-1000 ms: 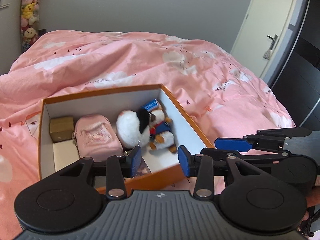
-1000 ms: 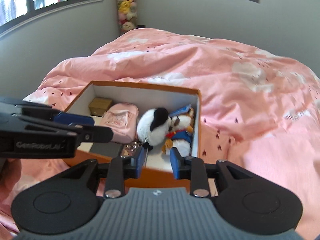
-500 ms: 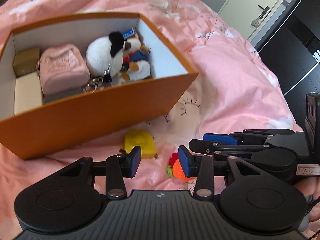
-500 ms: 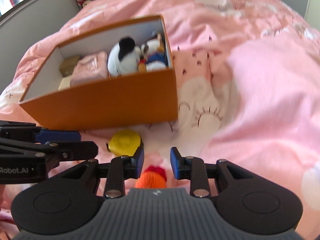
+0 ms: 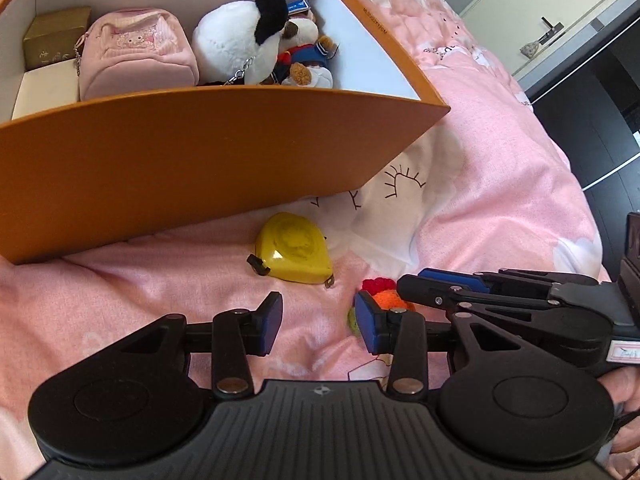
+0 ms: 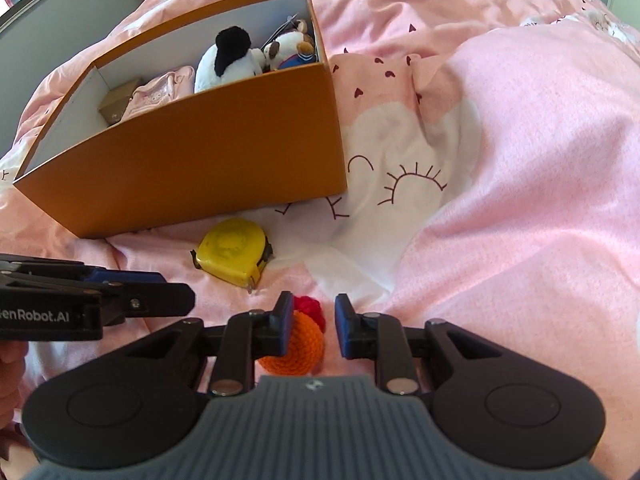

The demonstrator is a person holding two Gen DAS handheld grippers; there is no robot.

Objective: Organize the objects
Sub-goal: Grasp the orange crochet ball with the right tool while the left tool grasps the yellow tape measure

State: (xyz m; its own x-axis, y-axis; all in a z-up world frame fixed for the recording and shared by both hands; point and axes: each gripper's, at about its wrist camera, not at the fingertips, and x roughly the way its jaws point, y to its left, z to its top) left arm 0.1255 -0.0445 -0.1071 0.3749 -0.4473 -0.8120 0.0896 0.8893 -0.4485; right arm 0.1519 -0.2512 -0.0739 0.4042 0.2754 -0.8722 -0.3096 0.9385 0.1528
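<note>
An orange crochet toy (image 6: 298,346) with a red top lies on the pink duvet (image 6: 500,200). My right gripper (image 6: 314,322) is down around it with its jaws closing. The left pad touches the toy and a gap remains at the right pad. The toy (image 5: 386,300) also peeks out beside my left gripper (image 5: 318,320), which stands open over bare duvet. A yellow tape measure (image 5: 294,248) (image 6: 232,250) lies just ahead of both grippers. Behind it stands the orange box (image 5: 180,152) (image 6: 200,152).
Inside the box are a panda plush (image 5: 232,40), a sailor bear plush (image 5: 304,56), a pink pouch (image 5: 136,52) and a gold carton (image 5: 54,38). The duvet rises in folds to the right. A door (image 5: 552,28) and dark furniture (image 5: 592,112) stand beyond the bed.
Both grippers sank toward the bed and tilted down. The box moved up in the views, and the tape measure and crochet toy came in. The right jaws narrowed around the toy.
</note>
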